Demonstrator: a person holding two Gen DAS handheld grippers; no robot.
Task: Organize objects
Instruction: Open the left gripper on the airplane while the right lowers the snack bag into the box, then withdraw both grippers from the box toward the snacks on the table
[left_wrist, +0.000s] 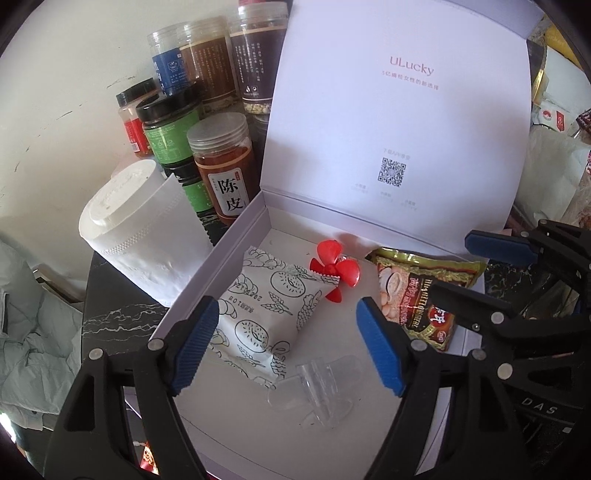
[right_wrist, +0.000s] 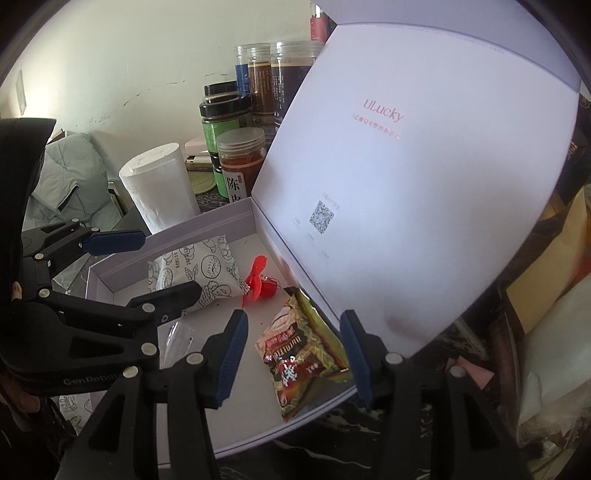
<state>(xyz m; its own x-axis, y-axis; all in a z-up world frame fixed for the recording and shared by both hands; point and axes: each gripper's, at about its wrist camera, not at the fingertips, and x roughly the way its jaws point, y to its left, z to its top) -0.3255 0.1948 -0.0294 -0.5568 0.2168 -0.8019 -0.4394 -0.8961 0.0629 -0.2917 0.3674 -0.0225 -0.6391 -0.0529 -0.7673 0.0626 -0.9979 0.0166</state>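
Note:
A white box (left_wrist: 236, 243) (right_wrist: 110, 286) stands open with its lid (left_wrist: 399, 110) (right_wrist: 424, 177) upright. Inside lie a white snack packet with line drawings (left_wrist: 266, 314) (right_wrist: 207, 269), a red plastic propeller (left_wrist: 338, 269) (right_wrist: 260, 282), a clear plastic piece (left_wrist: 317, 391) (right_wrist: 177, 338) and a gold-and-brown snack packet (left_wrist: 421, 295) (right_wrist: 303, 343). My left gripper (left_wrist: 288, 343) (right_wrist: 147, 266) is open and empty above the white packet and the clear piece. My right gripper (right_wrist: 291, 354) (left_wrist: 454, 266) is open and empty around the gold packet.
A roll of white paper (left_wrist: 144, 236) (right_wrist: 159, 188) stands left of the box. Several jars (left_wrist: 221, 166) (right_wrist: 240, 158) stand behind it by the wall. Bags and packets (left_wrist: 554, 147) (right_wrist: 554, 332) pile at the right. The table is dark marble (left_wrist: 110, 321).

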